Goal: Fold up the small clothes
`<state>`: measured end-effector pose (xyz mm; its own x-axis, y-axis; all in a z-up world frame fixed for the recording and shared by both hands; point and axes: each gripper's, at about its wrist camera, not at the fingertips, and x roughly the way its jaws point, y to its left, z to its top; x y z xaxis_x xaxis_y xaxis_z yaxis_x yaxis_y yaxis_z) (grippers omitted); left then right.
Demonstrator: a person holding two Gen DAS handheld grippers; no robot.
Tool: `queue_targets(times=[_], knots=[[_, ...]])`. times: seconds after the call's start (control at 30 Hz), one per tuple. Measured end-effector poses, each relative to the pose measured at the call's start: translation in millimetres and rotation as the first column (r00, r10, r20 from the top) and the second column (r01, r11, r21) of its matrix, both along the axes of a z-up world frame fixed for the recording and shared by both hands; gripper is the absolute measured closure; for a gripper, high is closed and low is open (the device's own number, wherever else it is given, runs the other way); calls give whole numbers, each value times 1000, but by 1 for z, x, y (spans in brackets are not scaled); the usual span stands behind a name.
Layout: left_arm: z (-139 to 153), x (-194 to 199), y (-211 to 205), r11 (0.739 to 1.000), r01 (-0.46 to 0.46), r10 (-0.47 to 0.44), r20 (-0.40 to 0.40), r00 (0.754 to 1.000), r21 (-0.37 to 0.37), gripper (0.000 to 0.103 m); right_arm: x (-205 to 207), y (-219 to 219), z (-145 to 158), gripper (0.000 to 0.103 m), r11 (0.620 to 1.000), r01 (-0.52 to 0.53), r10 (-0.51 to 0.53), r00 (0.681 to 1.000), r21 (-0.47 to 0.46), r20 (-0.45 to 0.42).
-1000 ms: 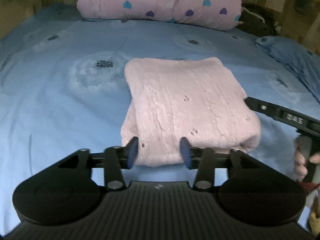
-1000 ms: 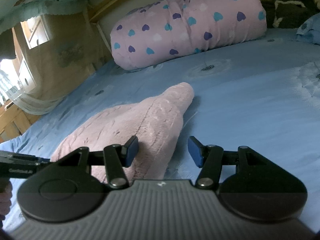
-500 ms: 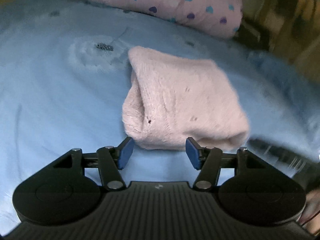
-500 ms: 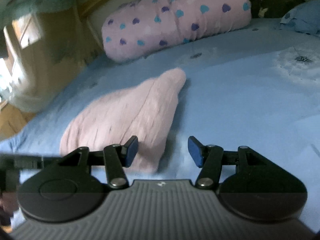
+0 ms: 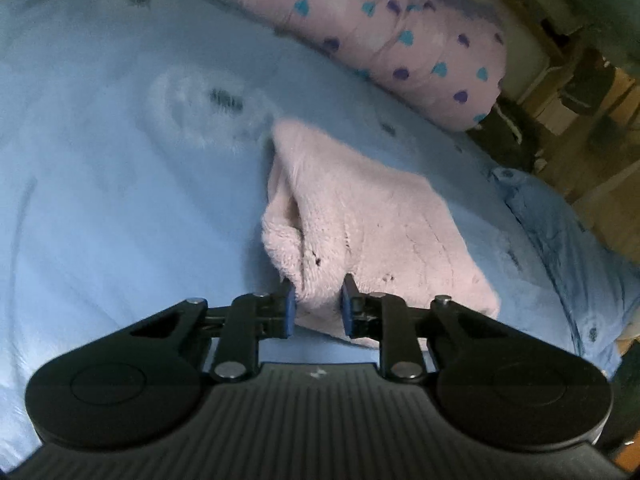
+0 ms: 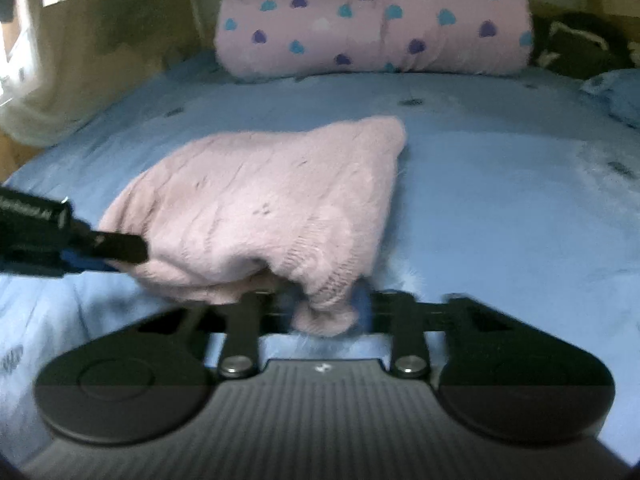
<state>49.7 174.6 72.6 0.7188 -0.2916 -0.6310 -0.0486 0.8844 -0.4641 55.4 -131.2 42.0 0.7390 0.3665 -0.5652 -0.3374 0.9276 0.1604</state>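
A folded pink fuzzy knit garment [image 5: 372, 220] lies on the blue bedsheet [image 5: 120, 208]. My left gripper [image 5: 318, 304] is shut on the garment's near edge, its blue pads pinching a bunch of the knit. In the right wrist view the same garment [image 6: 260, 200] fills the middle. My right gripper [image 6: 324, 308] is shut on its near corner, which hangs bunched between the blurred blue pads. The left gripper's black finger [image 6: 100, 246] comes in from the left and holds the garment's left corner.
A pink rolled quilt with blue and purple hearts [image 5: 360, 32] lies along the head of the bed, also in the right wrist view [image 6: 372, 20]. A blue pillow [image 5: 560, 216] and dark items [image 6: 576, 44] sit at the right. Wooden furniture stands beyond the bed.
Both grippers were open just in front of the garment. Both have moved forward and closed on its near edge, left on one corner, right on the other.
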Motion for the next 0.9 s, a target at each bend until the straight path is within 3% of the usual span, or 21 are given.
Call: queue_targets(times=[0.07,0.2,0.27,0.33,0.47,0.57,0.6,0.7,0.73,0.9], knots=[[1,1,1,999,-3,4,-16,1000,46,78,-6,-5,12,87,1000,-8,7,999,27,54],[-15,6,-4,994,29,-21,-71,997,110,76,-19,-1,12,88,997,-49,55,994,-59,97],[-17,6,-7,990,39,-29,-80,996,134,70,-19,5,-6,88,988,-51,61,996,-146,68],[-13,6,-9,987,41,-30,-78,997,154,62,-17,5,-24,88,982,-62,68,997,-176,24],[6,1,-10,981,13,-5,-43,999,193,49,-17,-5,-19,86,987,-87,89,996,-135,7],[20,-1,-9,980,-9,10,-4,1000,200,31,-19,-13,-9,85,989,-105,105,994,-107,-3],[23,0,-9,981,-16,16,4,1000,196,25,-20,-17,-5,79,990,-108,108,994,-90,-7],[29,10,-9,985,-28,27,10,1000,172,19,-23,-29,7,34,994,-108,108,994,0,-8],[28,16,-9,988,-24,23,5,1000,153,16,-23,-33,11,29,993,-109,109,994,34,0],[15,44,-12,996,-1,5,-43,999,94,12,-8,-41,23,28,984,-96,101,995,151,-25]])
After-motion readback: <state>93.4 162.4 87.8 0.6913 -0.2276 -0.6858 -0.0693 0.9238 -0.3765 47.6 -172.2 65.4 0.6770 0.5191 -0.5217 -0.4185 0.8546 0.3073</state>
